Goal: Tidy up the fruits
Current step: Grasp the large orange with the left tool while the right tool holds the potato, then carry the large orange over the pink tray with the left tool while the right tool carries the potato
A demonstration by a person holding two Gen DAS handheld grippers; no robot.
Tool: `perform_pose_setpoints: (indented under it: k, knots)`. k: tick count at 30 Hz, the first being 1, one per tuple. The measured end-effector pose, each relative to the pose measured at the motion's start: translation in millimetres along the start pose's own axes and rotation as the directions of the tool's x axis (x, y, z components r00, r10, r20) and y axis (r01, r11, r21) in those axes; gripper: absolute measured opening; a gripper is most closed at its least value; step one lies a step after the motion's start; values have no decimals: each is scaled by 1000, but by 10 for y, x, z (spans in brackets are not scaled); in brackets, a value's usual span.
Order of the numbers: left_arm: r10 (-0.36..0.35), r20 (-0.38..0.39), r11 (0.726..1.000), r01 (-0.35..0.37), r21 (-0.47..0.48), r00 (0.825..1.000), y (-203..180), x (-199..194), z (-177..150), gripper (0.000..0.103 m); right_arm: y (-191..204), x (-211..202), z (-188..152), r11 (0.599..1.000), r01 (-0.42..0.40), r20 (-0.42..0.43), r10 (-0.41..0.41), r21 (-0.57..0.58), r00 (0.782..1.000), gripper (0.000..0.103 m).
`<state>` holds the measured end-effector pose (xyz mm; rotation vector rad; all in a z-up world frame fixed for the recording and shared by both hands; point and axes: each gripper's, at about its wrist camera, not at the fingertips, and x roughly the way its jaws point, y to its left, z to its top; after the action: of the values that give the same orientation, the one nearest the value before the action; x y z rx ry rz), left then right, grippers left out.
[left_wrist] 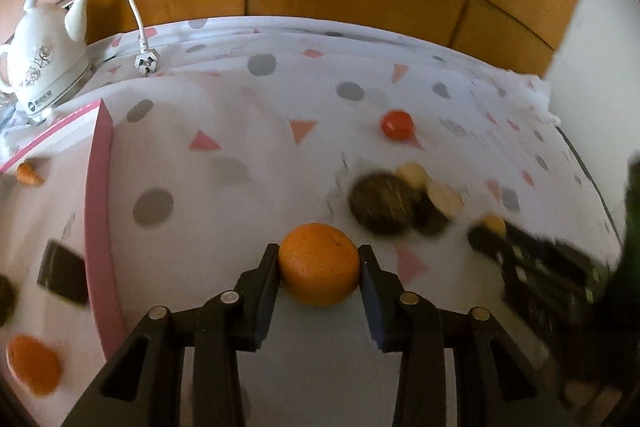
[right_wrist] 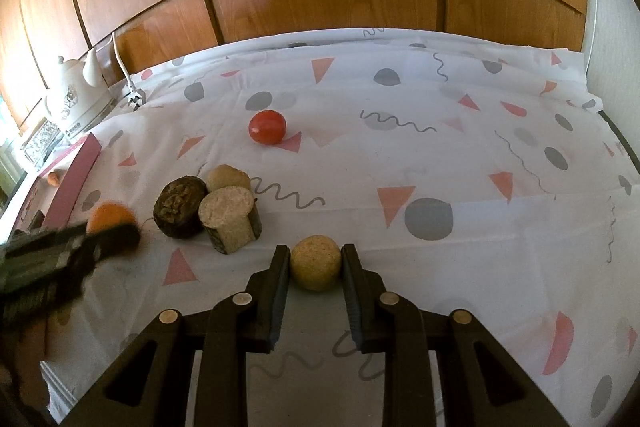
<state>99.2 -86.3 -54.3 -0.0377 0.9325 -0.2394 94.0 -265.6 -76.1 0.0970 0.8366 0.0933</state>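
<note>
**Slip and collision risks during two-handed fruit transfer**

Wood-panelled wall behind; table under a patterned cloth [right_wrist: 400, 155]. At its left edge lies a pink-rimmed tray [left_wrist: 98, 195], holding another orange [left_wrist: 34, 365].

The left gripper [left_wrist: 320, 259] pinches an orange [left_wrist: 319, 264] between both pads; the picture is blurred. The fruit is round and held near the fingertips, so a quick swing could roll it out.

The right gripper [right_wrist: 316, 263] pinches a tan ball [right_wrist: 316, 262]. Lifting carelessly could knock the nearby log pieces [right_wrist: 230, 223].

The tomato [right_wrist: 267, 127] sits well apart.
</note>
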Motion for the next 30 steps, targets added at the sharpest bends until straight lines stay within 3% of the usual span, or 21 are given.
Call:
perform_pose_setpoints:
  k: [5,11,30]
  knots:
    - [11,49,999,-13,49,999,-83,-95,-225,39,14,3,0,1000,8,1,-8,-6,1000,26]
    - [37,87,995,-45,94,995,-118,-27,-271,39,56,5,-6,999,30,4,-30,-25,1000,26]
    - [37,106,993,-48,110,994,-131,-110,-324,38,111,-9,-21,996,67,11,-67,-50,998,26]
